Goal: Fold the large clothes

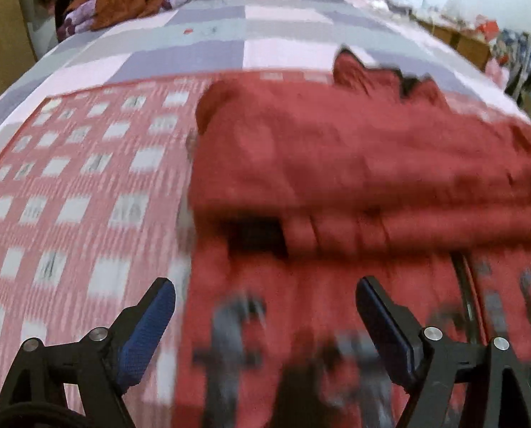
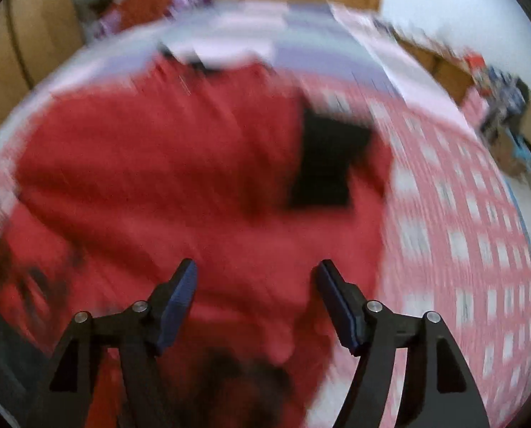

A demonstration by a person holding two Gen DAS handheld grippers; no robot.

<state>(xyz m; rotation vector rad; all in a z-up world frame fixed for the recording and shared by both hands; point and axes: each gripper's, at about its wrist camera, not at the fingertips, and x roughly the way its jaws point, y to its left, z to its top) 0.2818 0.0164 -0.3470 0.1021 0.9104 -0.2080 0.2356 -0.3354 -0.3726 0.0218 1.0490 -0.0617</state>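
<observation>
Both views motion-blurred; right wrist view worse. Red garment (image 1: 365,153) runs off the right edge and bottom of the left wrist view; its lower printed panel (image 1: 301,349) is unreadable. Dark patch (image 2: 329,164) on the garment: cannot identify. Garment's near edge is hidden behind the right gripper (image 2: 256,276) frame. Clutter at far right (image 1: 515,53) too small and smeared to name.

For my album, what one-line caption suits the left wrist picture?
Open left gripper hovering over a partly folded red garment on a checked bedspread.
</observation>
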